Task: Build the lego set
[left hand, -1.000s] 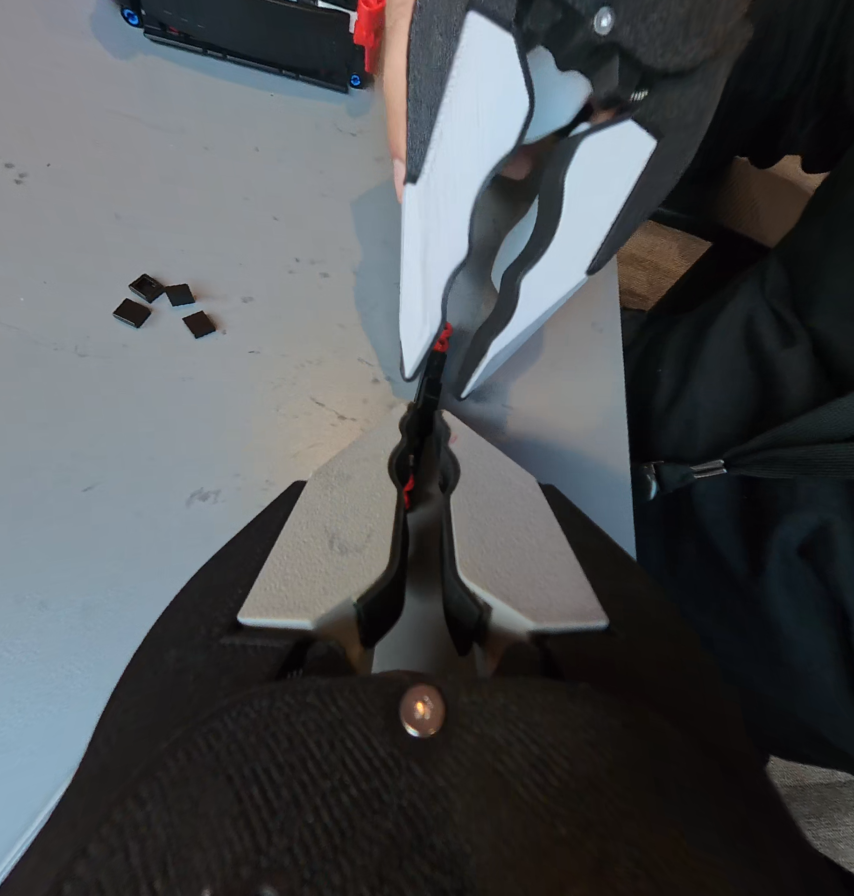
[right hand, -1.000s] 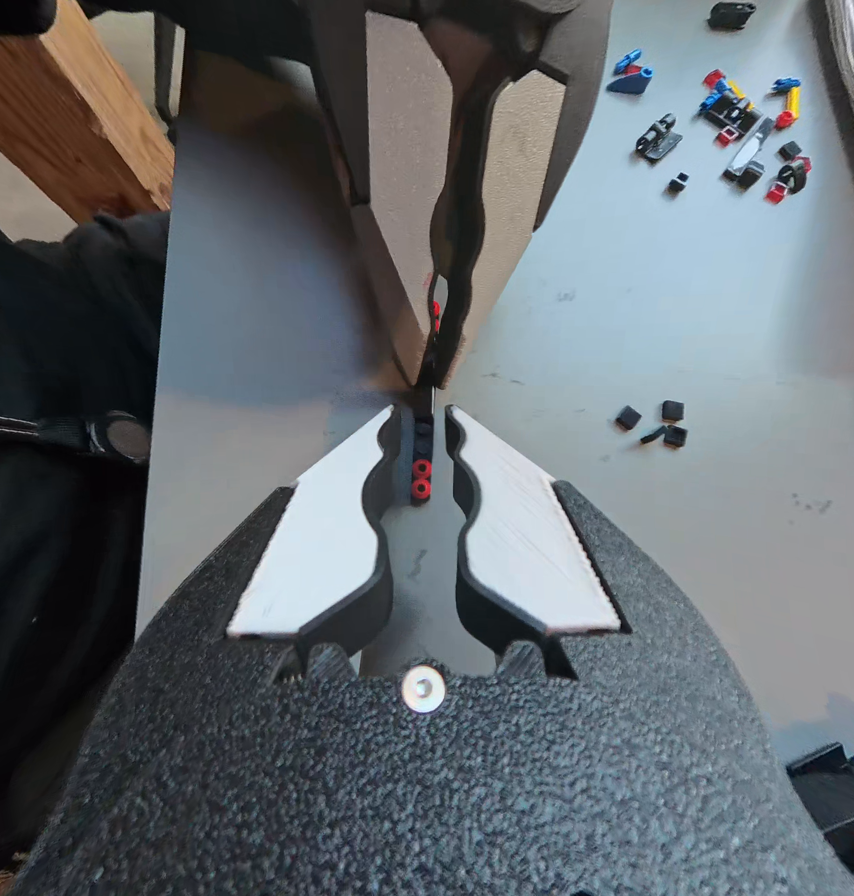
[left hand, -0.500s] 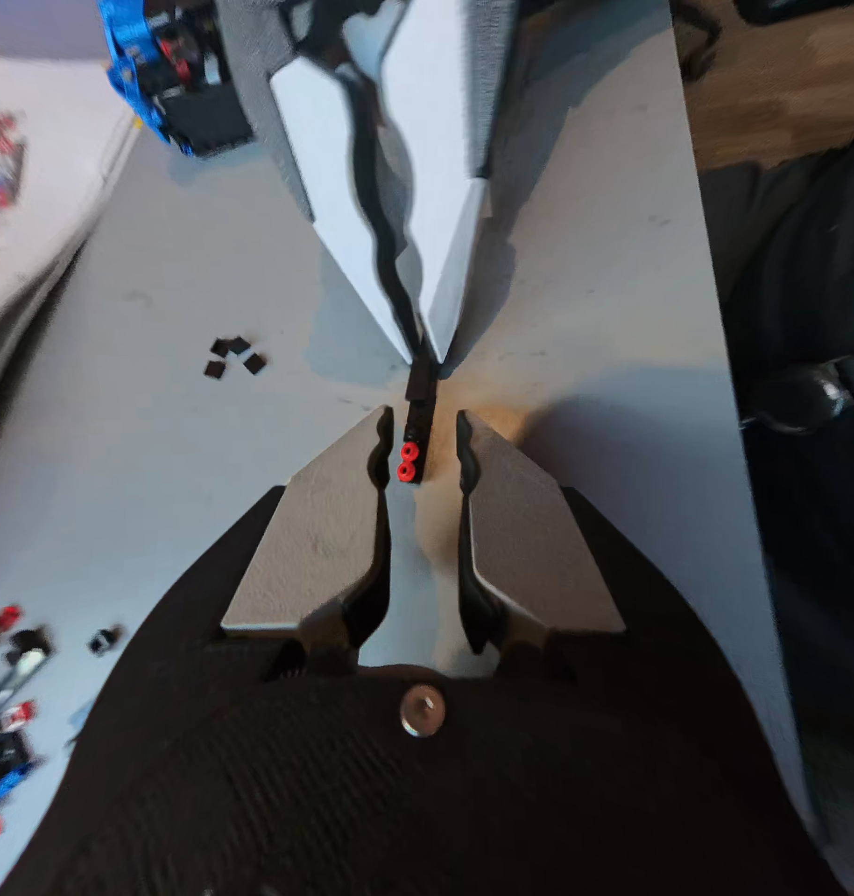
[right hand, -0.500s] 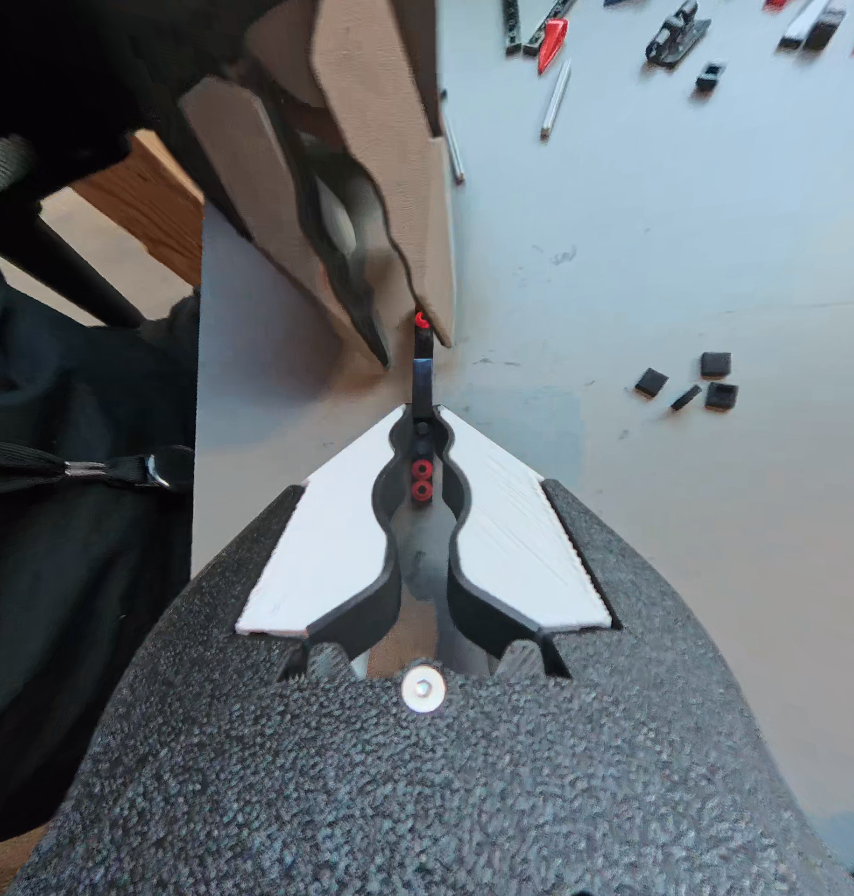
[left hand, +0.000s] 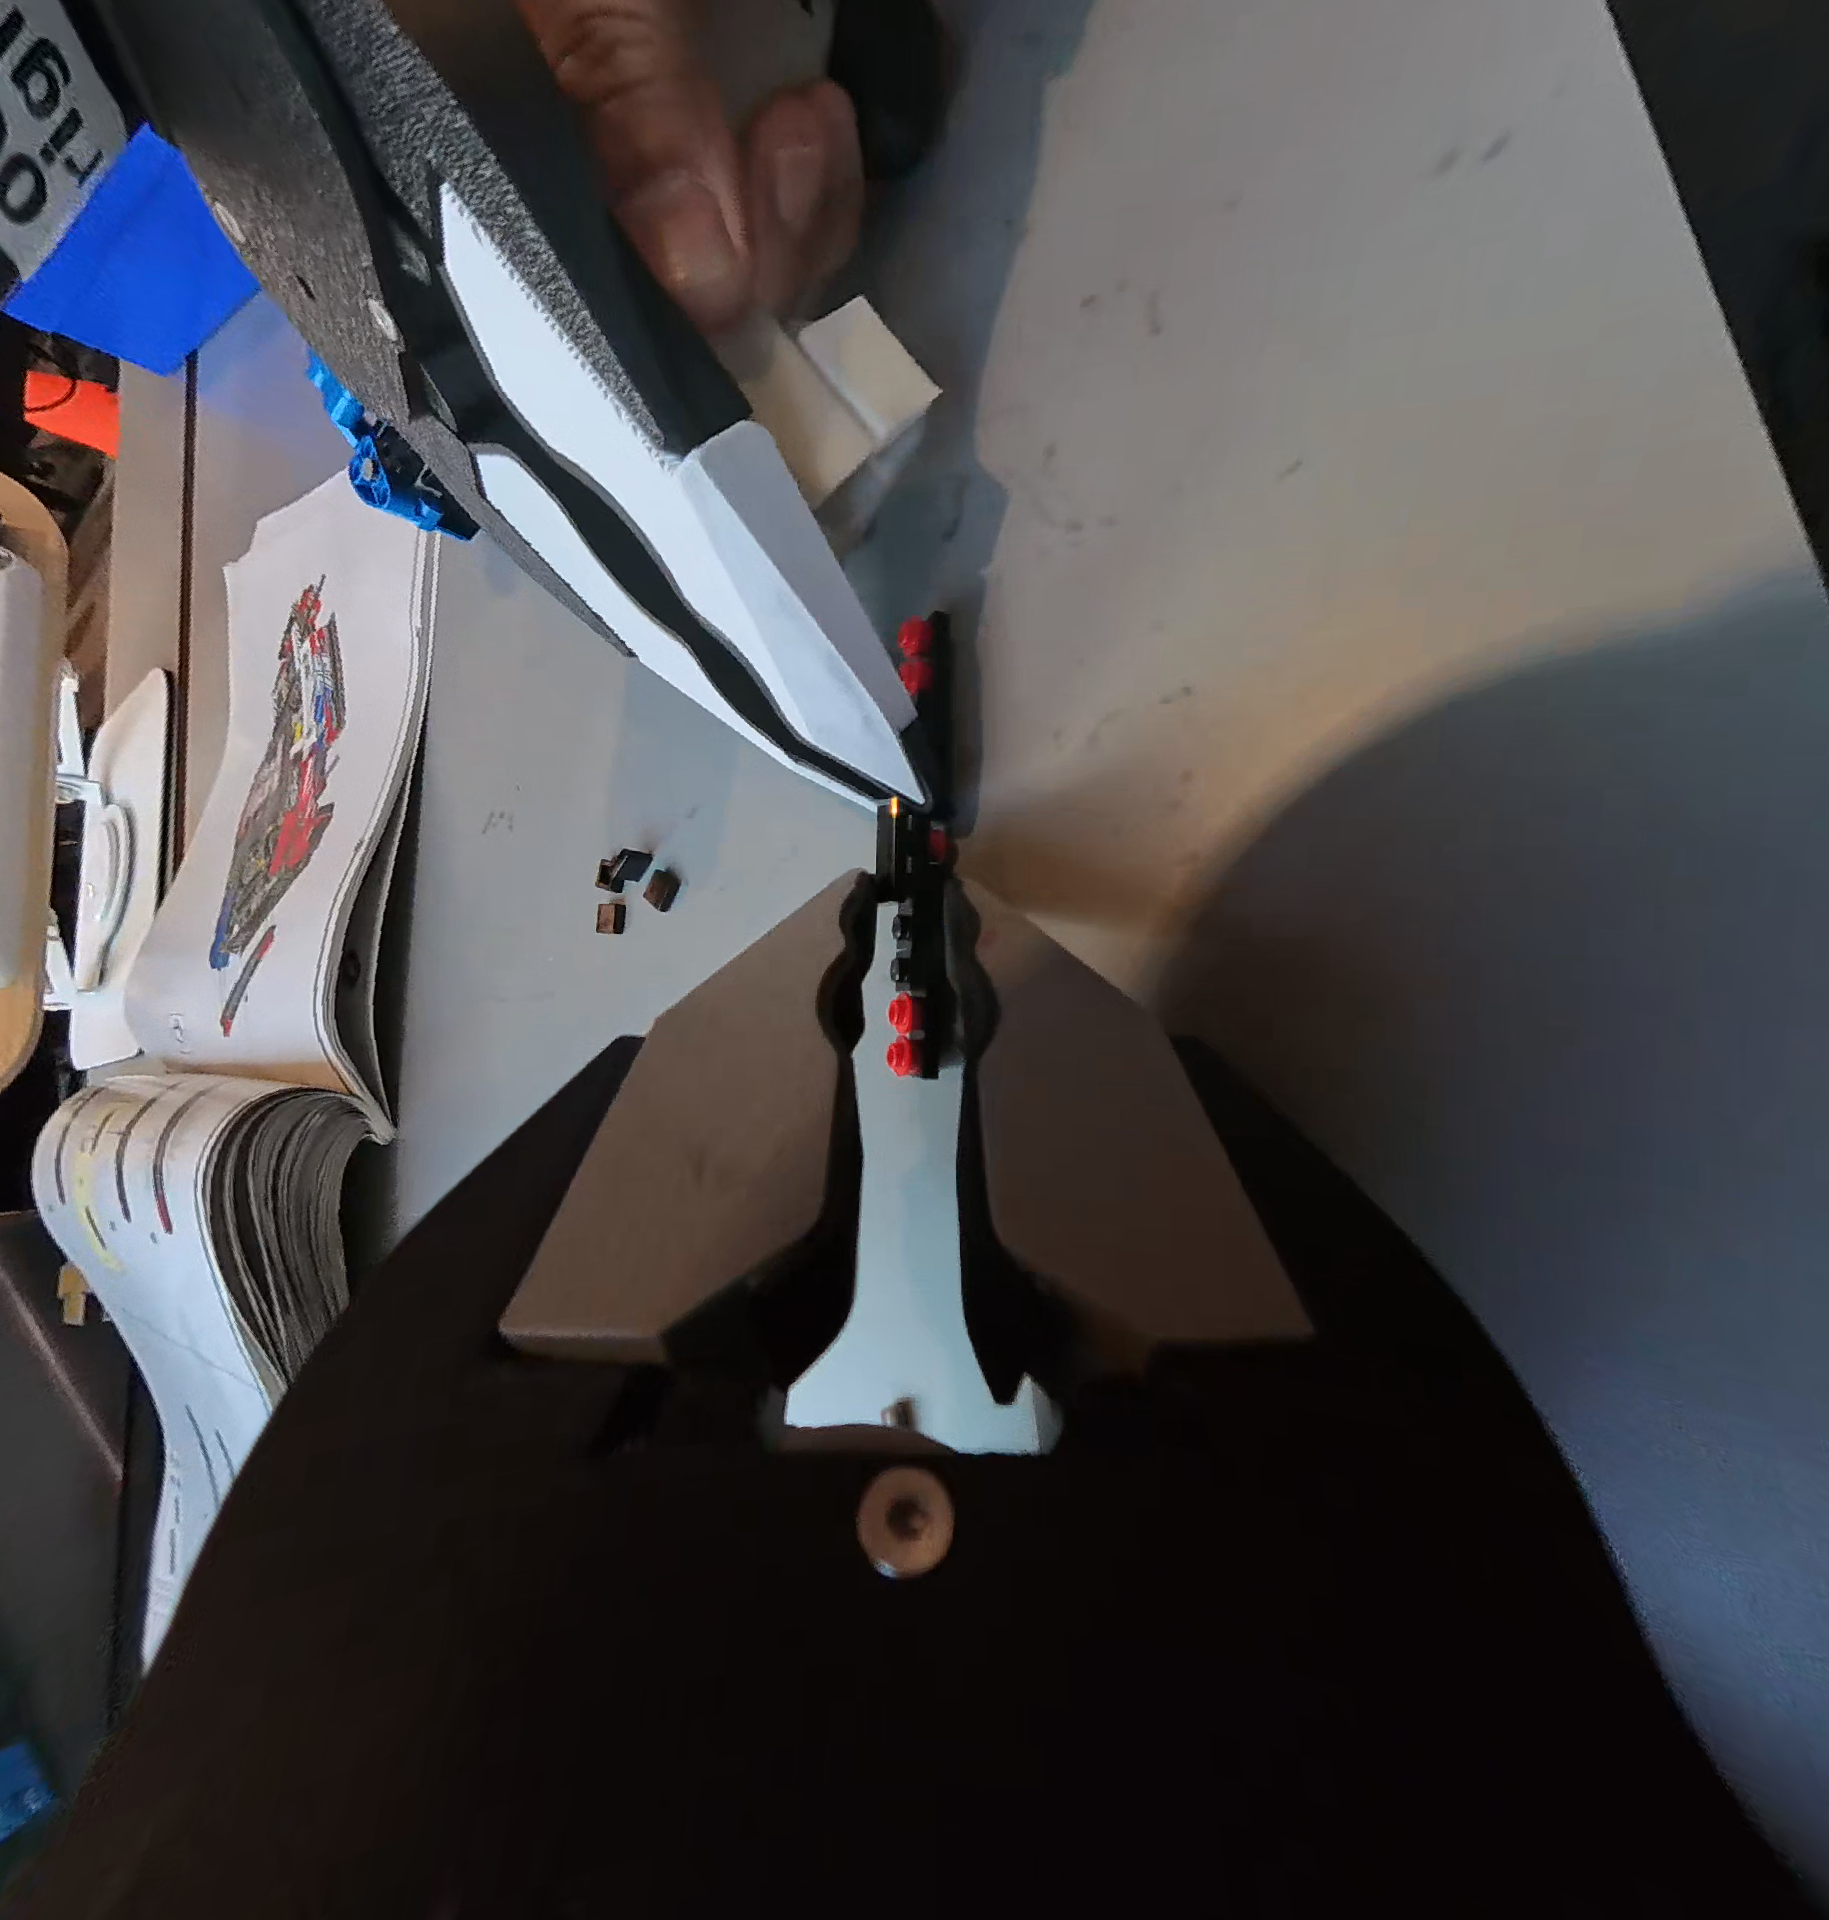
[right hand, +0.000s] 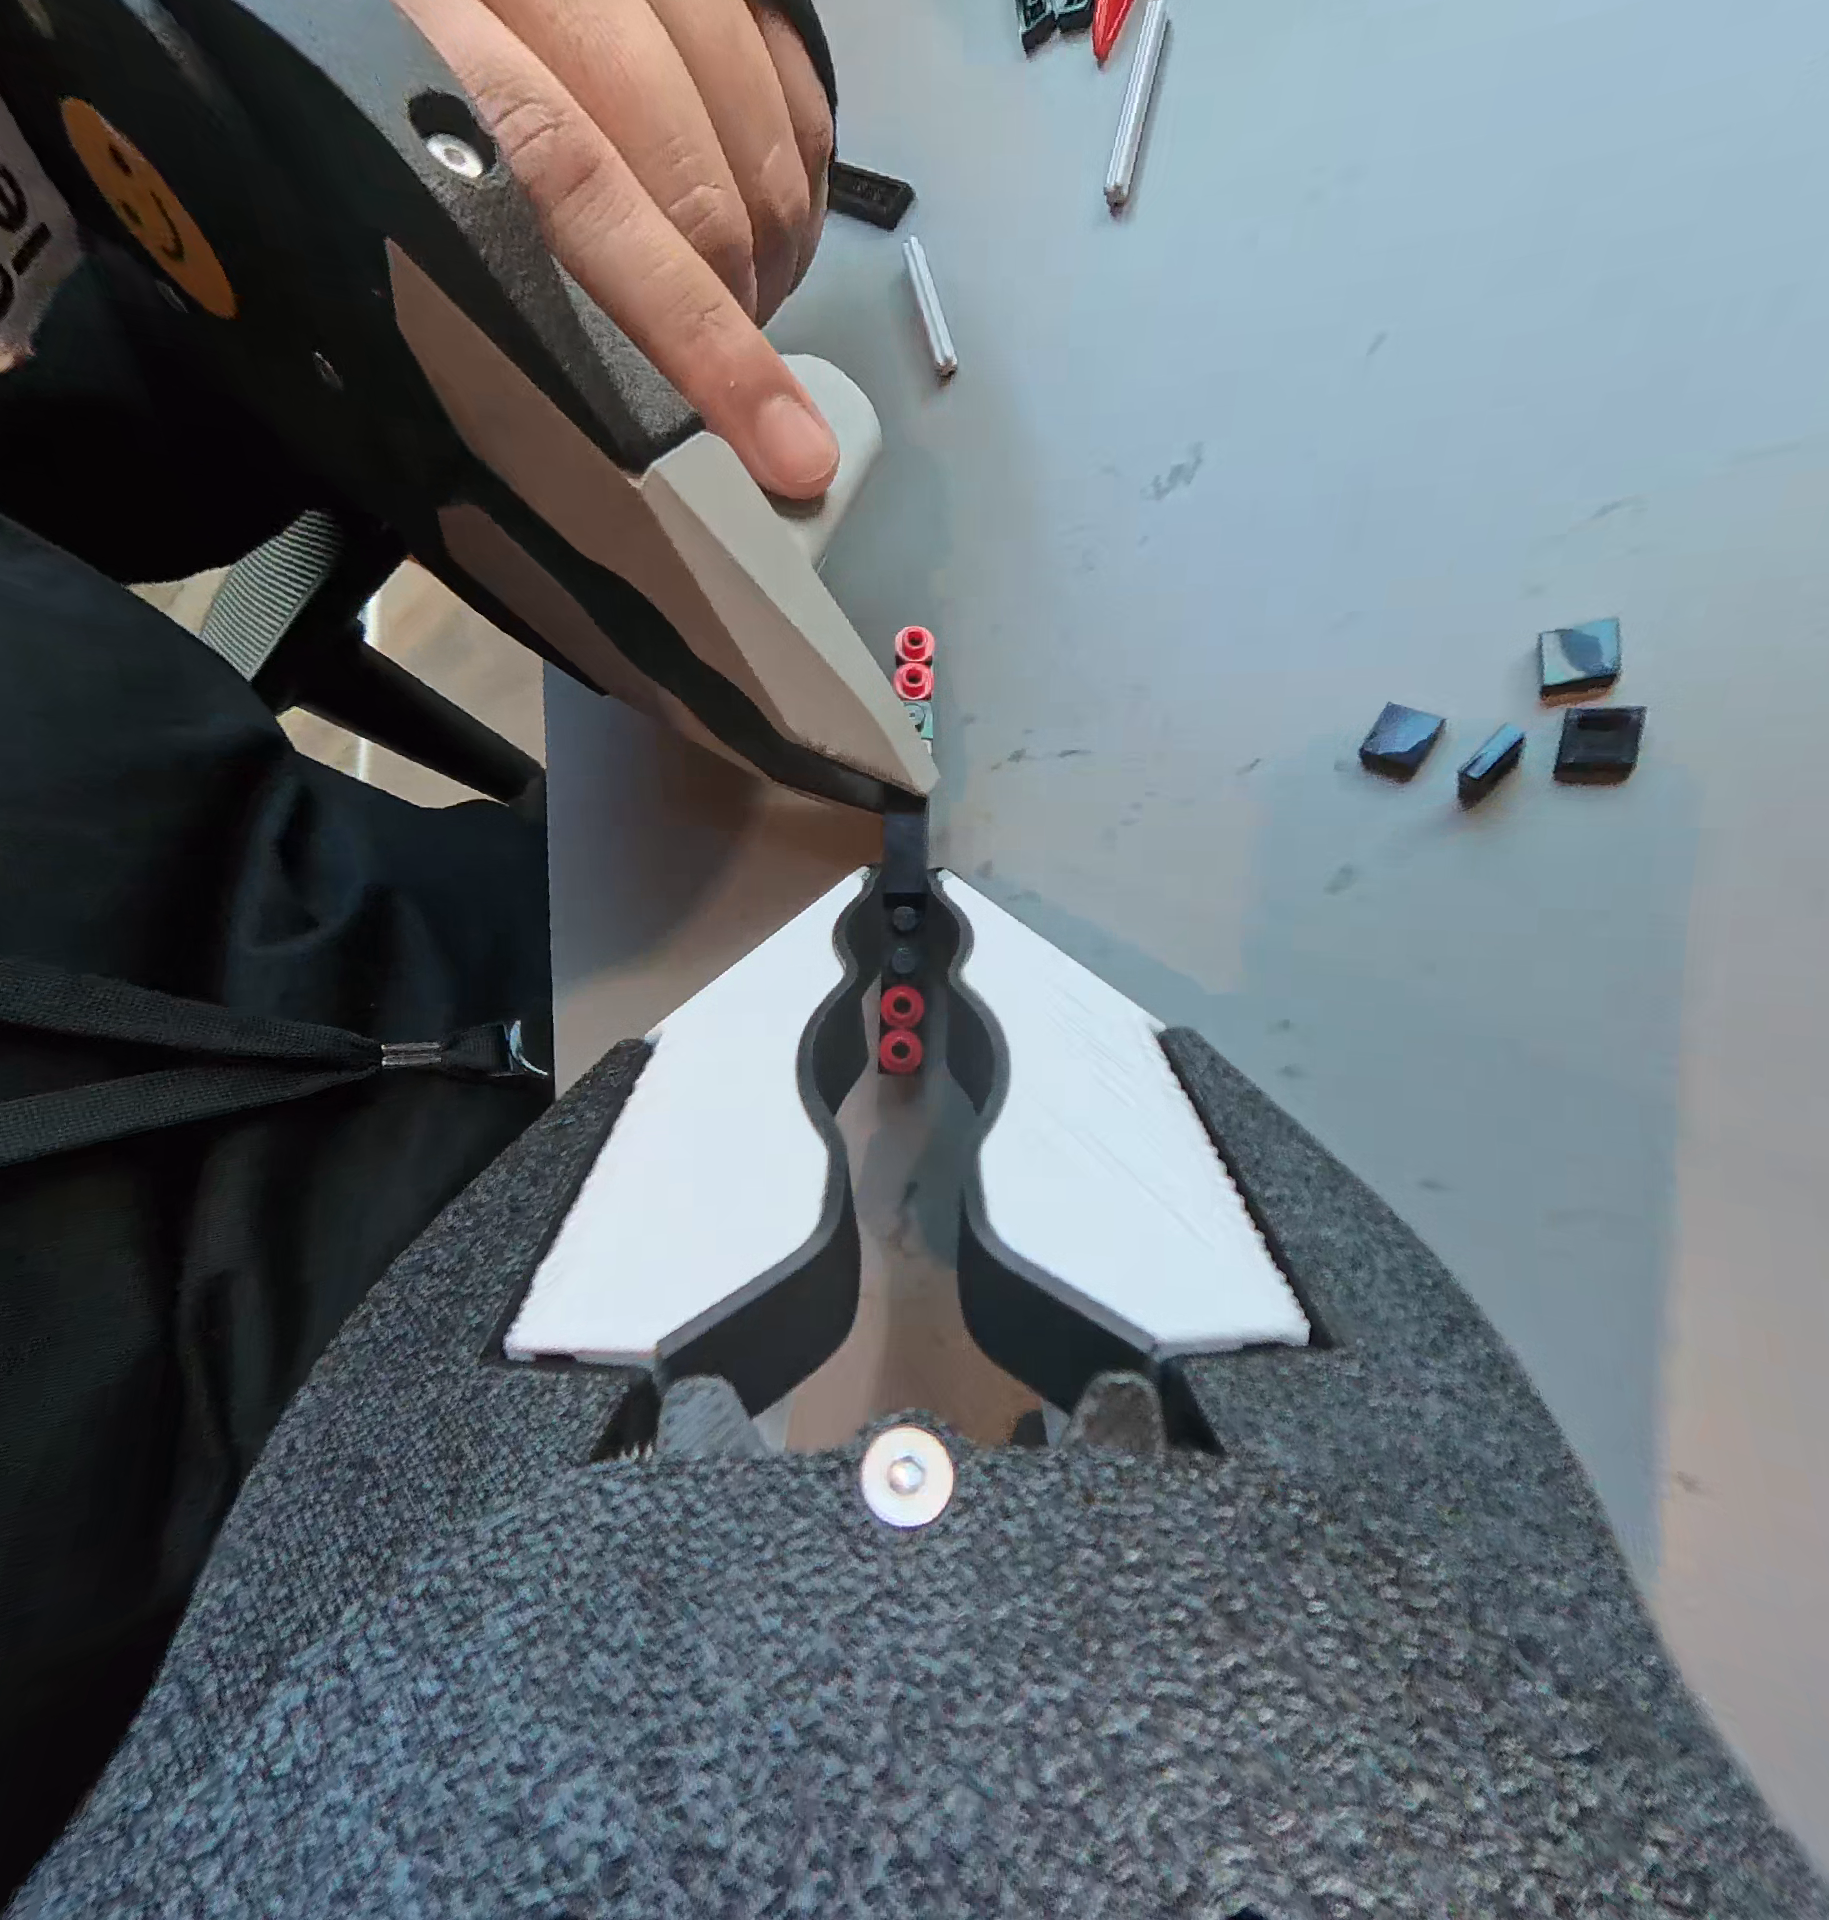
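A thin black lego strip (left hand: 915,977) with red studs at both ends is held above the grey table (left hand: 1305,520). My left gripper (left hand: 905,883) is shut on it, the near red studs lying between its fingers. My right gripper (left hand: 905,800) comes in from the upper left and pinches the strip's middle. In the right wrist view the right gripper (right hand: 902,878) is shut on the same strip (right hand: 902,997). The left gripper (right hand: 905,795) meets it tip to tip from the upper left. The far red studs (right hand: 912,665) stick out beyond.
Several small black tiles (right hand: 1502,727) lie on the table, also in the left wrist view (left hand: 635,883). An open instruction booklet (left hand: 297,831) lies at the left. Two grey rods (right hand: 931,307) lie farther off. The table edge (right hand: 546,831) and dark clothing are close by. The tips of both grippers are at nearly the same place.
Half a second ago the left gripper was open around the strip while the right held it. Now the left has shut, so both hold it. Both grippers have turned and tilted.
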